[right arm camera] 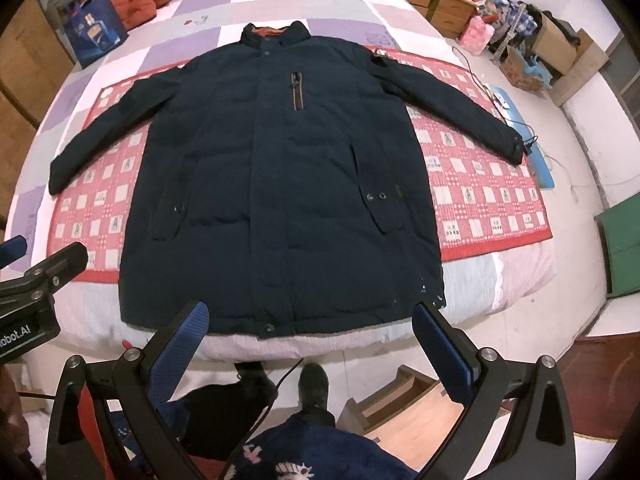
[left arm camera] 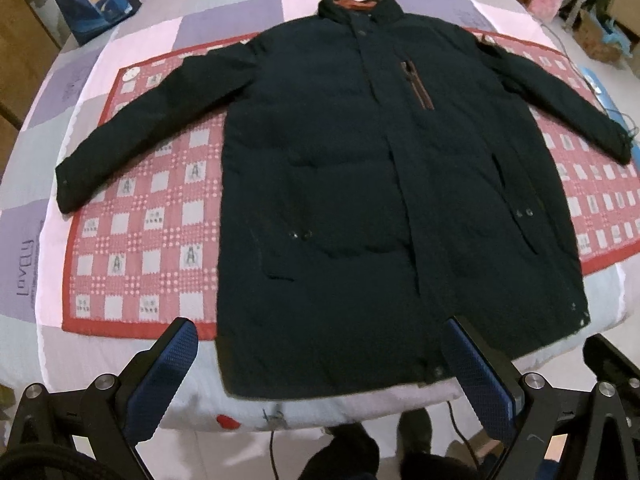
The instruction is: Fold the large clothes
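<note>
Partly cut-off left gripper (right arm camera: 16, 248) casing

Padded coat (right arm camera: 280, 184), ahead of both tongs: dark navy, with an orange-brown collar lining (right arm camera: 276, 32) and a brown-trimmed chest zip (right arm camera: 296, 94). Mat (right arm camera: 488, 184) beneath it: red and white check with pale squares and a red border. Quilt (right arm camera: 224, 44) under the mat: lilac, pink, white and grey patchwork squares. Finger pads (left arm camera: 168, 376) on the tongs: blue with a textured diamond pattern, on black frames. Bag (right arm camera: 94, 36), far left: blue.

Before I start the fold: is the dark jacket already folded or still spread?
Spread. The jacket lies flat, front up, both sleeves out to the sides.
</note>
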Action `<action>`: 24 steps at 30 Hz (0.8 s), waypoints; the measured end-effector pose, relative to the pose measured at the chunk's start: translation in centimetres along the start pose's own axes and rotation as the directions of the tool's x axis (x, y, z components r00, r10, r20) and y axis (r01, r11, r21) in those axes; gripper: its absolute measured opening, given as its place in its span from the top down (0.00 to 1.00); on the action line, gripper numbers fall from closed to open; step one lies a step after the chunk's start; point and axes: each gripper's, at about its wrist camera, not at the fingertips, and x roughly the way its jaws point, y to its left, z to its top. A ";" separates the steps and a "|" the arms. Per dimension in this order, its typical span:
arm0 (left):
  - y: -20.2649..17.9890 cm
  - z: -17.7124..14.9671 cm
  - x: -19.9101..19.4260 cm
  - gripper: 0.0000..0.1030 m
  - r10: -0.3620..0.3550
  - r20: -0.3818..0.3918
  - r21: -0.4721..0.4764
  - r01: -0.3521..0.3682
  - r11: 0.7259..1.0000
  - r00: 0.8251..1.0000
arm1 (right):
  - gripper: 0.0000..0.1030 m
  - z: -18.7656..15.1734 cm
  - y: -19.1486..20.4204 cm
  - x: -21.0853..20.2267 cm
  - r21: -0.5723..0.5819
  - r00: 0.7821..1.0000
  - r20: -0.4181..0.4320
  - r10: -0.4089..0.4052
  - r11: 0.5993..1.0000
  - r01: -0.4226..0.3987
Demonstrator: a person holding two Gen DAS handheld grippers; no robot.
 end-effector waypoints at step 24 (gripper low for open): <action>-4.5 3.1 4.8 0.02 0.080 -0.082 -0.168 -0.093 0.981 0.993 | 0.00 6.4 -7.4 5.8 -0.063 0.998 -0.025 0.059 0.996 -0.060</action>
